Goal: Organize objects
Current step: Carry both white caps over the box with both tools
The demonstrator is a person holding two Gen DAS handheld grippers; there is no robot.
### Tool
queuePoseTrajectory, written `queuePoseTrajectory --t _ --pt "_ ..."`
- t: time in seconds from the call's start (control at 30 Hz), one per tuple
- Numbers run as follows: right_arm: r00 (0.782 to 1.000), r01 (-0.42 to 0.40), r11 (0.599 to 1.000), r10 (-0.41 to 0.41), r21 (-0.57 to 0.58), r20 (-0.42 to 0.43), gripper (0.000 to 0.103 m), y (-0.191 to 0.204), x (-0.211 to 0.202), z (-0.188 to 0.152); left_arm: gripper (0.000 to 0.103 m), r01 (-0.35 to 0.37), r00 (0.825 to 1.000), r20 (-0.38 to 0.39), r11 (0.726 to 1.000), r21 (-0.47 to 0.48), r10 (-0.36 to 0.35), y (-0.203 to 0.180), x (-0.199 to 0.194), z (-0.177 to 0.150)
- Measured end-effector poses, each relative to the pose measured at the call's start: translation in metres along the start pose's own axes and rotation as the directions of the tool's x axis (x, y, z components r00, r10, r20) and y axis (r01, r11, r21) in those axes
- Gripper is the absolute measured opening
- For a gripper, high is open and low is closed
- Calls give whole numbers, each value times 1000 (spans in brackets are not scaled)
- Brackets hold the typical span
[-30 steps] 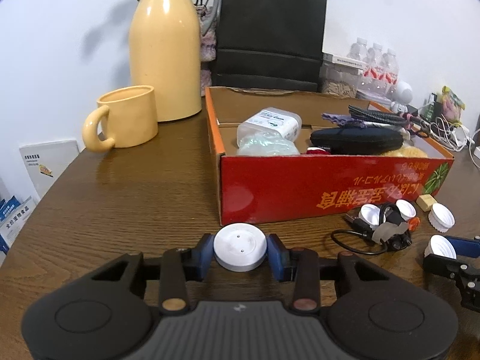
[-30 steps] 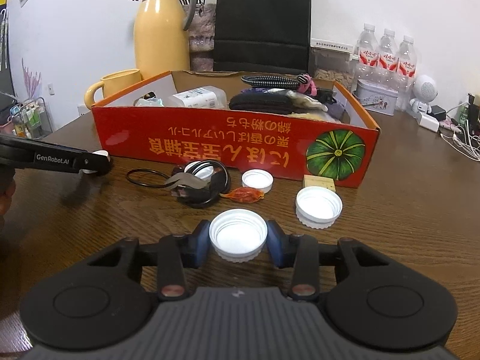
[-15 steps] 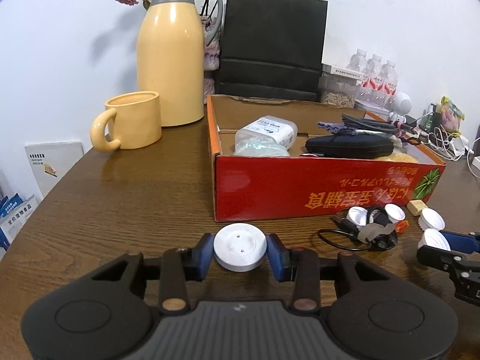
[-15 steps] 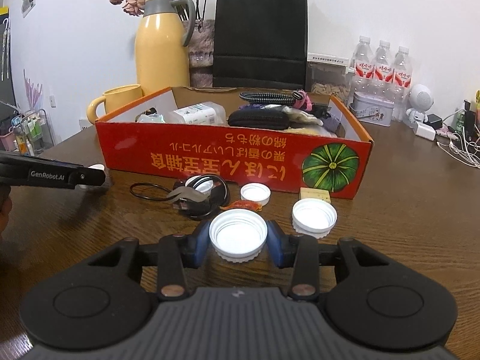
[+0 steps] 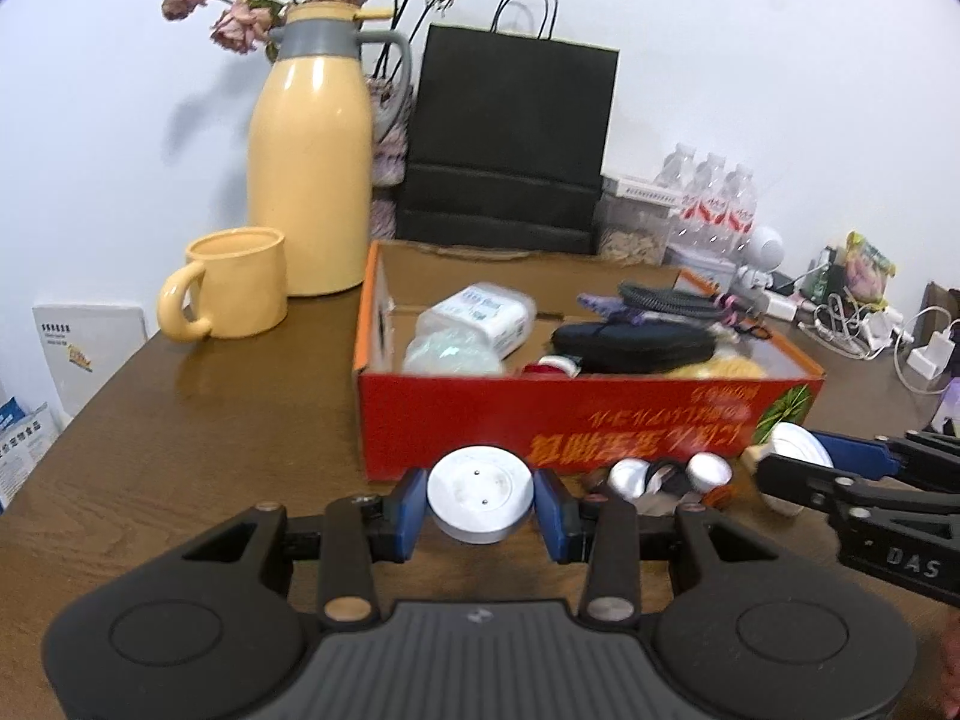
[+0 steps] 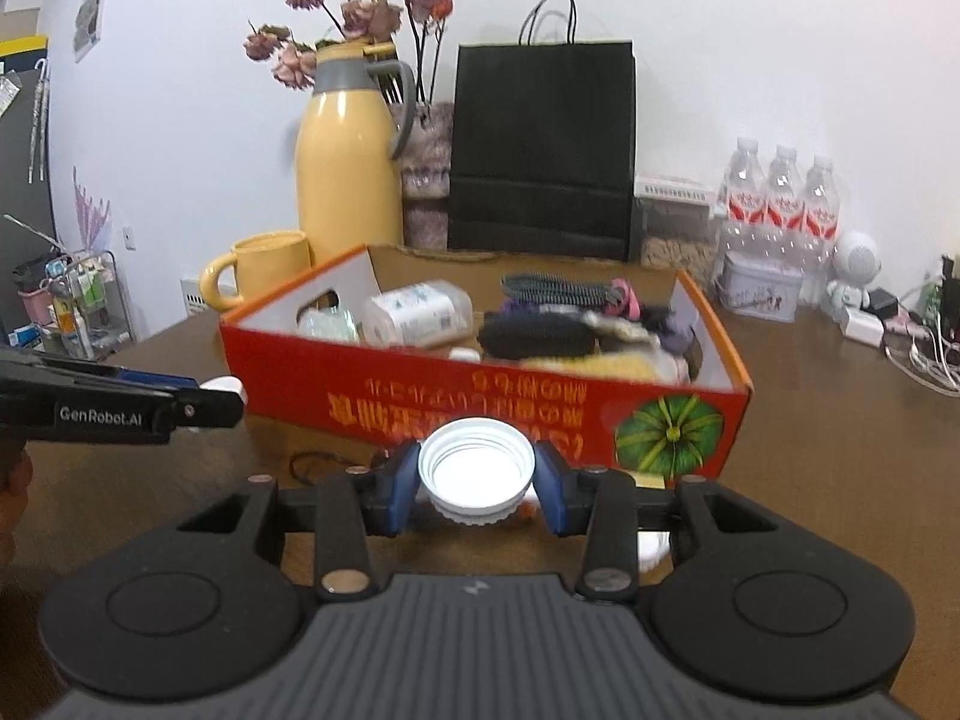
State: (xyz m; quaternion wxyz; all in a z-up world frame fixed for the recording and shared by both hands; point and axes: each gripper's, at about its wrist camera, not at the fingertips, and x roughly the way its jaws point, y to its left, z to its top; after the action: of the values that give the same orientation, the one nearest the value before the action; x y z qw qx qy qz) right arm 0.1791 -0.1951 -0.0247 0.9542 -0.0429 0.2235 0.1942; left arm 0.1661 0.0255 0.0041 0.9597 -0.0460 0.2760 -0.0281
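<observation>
- Currently lifted above the tabletop (image 5: 210,420): left gripper (image 5: 480,507) clamped on a solid-topped white cap (image 5: 480,501)
- Right gripper (image 6: 477,480) pinching an open-side-up white lid (image 6: 477,468)
- Both facing the red box (image 6: 480,396), likely for dropping in
- More caps (image 5: 708,471) lying beside the box front

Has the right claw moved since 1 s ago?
Yes. The right claw, shut on the white cap, has risen: the cap now overlaps the red box front wall instead of the table.
</observation>
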Motion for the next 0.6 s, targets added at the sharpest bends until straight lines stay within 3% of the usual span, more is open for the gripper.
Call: queuePoseTrajectory --t 0.27,0.6 --pt "997 -17 1000 18 -15 68 41 -5 7 29 37 10 999 51 1000 -10 -10 -20 4 28" --pt "994 -18 1000 20 -24 107 41 -17 37 63 37 -24 997 75 1000 -20 26 -31 35 70"
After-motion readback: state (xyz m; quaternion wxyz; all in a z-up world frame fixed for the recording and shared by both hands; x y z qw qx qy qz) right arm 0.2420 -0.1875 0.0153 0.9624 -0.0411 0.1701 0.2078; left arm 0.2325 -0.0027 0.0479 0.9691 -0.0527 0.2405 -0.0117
